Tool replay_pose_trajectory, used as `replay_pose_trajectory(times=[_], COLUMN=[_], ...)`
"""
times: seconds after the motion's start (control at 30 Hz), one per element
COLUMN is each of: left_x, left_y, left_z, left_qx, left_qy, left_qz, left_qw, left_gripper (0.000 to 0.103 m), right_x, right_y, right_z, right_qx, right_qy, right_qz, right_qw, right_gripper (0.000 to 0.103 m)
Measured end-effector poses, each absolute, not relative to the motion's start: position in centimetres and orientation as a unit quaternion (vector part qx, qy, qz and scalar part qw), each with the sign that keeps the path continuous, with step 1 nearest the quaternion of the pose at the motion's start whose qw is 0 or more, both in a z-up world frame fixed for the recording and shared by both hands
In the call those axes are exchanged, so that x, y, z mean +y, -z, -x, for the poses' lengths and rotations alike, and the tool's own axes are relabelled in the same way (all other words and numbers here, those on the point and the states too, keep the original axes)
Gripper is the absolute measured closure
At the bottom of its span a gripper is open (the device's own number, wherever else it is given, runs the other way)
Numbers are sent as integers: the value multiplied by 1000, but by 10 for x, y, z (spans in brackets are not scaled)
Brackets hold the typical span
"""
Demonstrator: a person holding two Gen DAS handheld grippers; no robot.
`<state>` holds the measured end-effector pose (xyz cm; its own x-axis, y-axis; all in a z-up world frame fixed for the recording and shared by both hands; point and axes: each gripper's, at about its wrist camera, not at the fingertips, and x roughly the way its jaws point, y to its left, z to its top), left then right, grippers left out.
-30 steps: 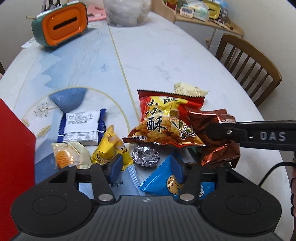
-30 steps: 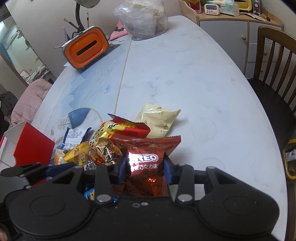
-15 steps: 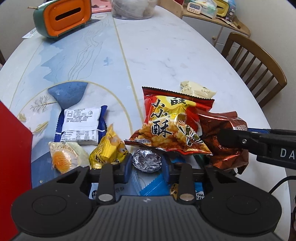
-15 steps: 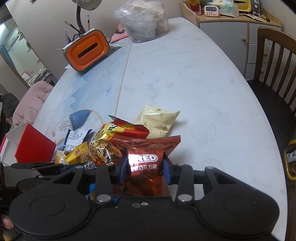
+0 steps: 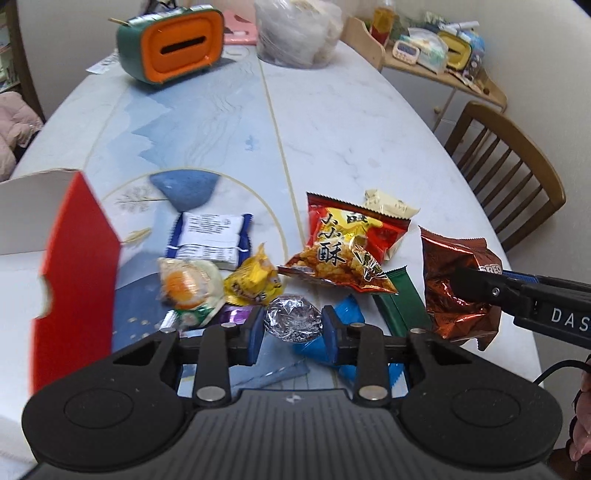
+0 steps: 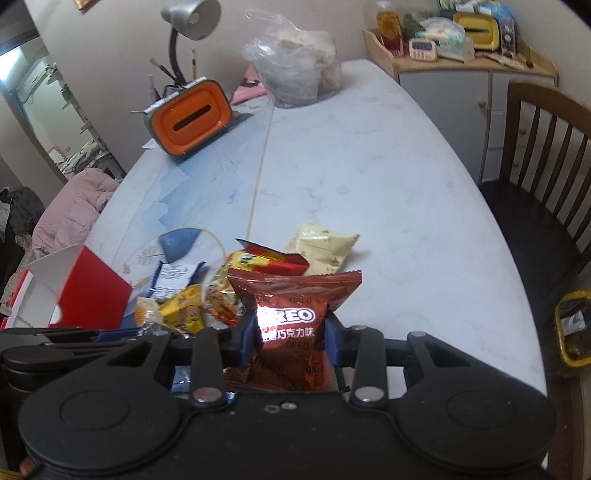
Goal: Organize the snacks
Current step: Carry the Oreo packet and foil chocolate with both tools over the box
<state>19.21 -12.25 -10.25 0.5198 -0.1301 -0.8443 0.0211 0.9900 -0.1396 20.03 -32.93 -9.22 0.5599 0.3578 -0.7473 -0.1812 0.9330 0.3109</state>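
My left gripper (image 5: 293,326) is shut on a silver foil-wrapped snack (image 5: 293,319) and holds it just above the snack pile. My right gripper (image 6: 290,341) is shut on a brown Oreo packet (image 6: 291,317), also seen at the right of the left wrist view (image 5: 454,288). On the table lie a red-and-yellow crisp bag (image 5: 343,251), a cream packet (image 5: 388,203), a blue-and-white packet (image 5: 210,240), a yellow packet (image 5: 253,282), a clear wrapped cake (image 5: 186,288), a green bar (image 5: 400,302) and a blue packet (image 5: 345,314). A red box (image 5: 74,273) stands open at the left.
An orange-and-green tissue box (image 5: 173,44) and a clear plastic bag (image 5: 299,33) stand at the table's far end. A wooden chair (image 5: 513,166) is at the right edge. A desk lamp (image 6: 188,22) stands behind the tissue box. A side cabinet (image 6: 469,70) is far right.
My left gripper closed on the silver foil snack and lifted it, pulling back and left so the red box comes into view. My right gripper keeps hold of the Oreo packet and has risen a little.
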Motion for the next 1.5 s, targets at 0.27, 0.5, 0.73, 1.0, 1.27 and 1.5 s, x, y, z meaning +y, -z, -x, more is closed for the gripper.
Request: replay_pose_trajectory(times=[0.27,0.5,0.73,1.0,1.27,1.5], left_x=[-88,-47,8,73,132,176], left_y=[63,41,27,18,21,35], left_z=[-159,-134,-114,-99,-95,-104], left_qx=[461,443,428,418,419,435], left_qy=[42,35,11,-23,-50,-70], left_qz=[73,83,92,103,109,109], left_qw=[883,892,899,902,900,891], left_gripper=[71,71,71,70,70,70], right_x=[-299,-251,-193,-119,-55,-9], right_y=[52,26,11,3,6,23], right_z=[-172,-150,-138,-135,-135,-146], right_qx=[422,409,409,403,403,421], right_qy=[-171,-201,-235,-270,-299,-299], right_qz=[-78,-57,-46,-11,12,33], right_qw=[887,888,880,874,865,855], right_gripper=[67,67,67,67,67,67])
